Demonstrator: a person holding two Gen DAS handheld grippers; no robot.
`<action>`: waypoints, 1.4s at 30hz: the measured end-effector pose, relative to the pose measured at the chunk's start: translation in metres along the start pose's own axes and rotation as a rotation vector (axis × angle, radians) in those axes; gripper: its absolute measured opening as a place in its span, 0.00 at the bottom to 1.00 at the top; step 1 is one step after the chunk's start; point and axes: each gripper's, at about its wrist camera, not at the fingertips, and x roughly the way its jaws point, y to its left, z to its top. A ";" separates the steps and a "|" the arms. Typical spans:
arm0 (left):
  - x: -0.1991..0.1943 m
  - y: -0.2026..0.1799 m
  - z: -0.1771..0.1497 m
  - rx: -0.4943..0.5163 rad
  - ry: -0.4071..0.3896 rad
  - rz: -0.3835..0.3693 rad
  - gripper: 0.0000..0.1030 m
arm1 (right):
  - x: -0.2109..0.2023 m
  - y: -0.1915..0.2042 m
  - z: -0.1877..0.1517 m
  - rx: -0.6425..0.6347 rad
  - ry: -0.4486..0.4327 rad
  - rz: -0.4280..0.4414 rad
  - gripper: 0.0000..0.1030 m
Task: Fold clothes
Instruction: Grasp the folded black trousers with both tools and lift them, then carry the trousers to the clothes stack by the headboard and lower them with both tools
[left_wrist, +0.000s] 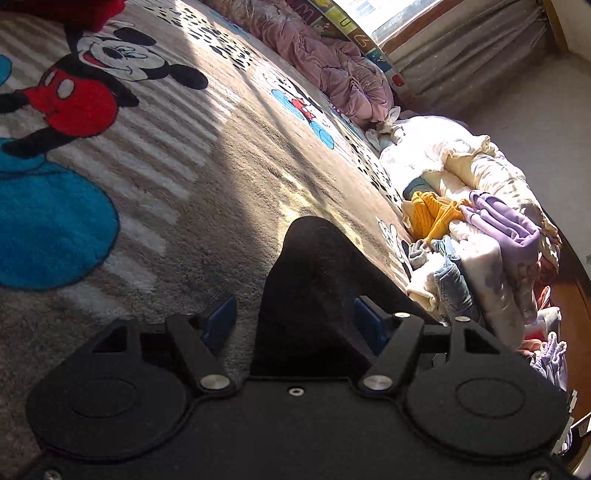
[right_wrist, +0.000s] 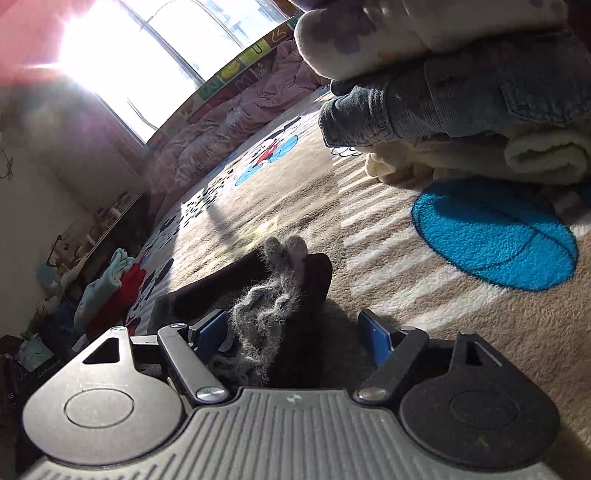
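A dark garment (left_wrist: 314, 295) lies on the Mickey Mouse carpet, its end between the spread blue pads of my left gripper (left_wrist: 295, 325), which is open. In the right wrist view the same dark garment (right_wrist: 229, 280) has a fuzzy grey knitted part (right_wrist: 269, 306) lying between the spread pads of my right gripper (right_wrist: 295, 332), which is open too. Neither gripper pinches the cloth.
A pile of unfolded clothes (left_wrist: 480, 236) lies at the carpet's right edge; it sits close above in the right wrist view (right_wrist: 461, 92). A pink quilt (left_wrist: 332, 70) lies by the window. Red and light-blue clothes (right_wrist: 110, 291) lie at the left.
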 end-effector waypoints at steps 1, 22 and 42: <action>0.003 -0.003 -0.001 -0.005 0.005 0.005 0.63 | 0.005 0.004 -0.003 -0.007 0.008 -0.002 0.64; -0.014 -0.040 -0.089 -0.039 0.261 -0.179 0.51 | -0.156 -0.013 -0.077 0.183 -0.204 -0.124 0.52; -0.015 -0.200 -0.093 -0.037 0.223 -0.497 0.28 | -0.270 -0.062 -0.050 0.390 -0.495 0.129 0.34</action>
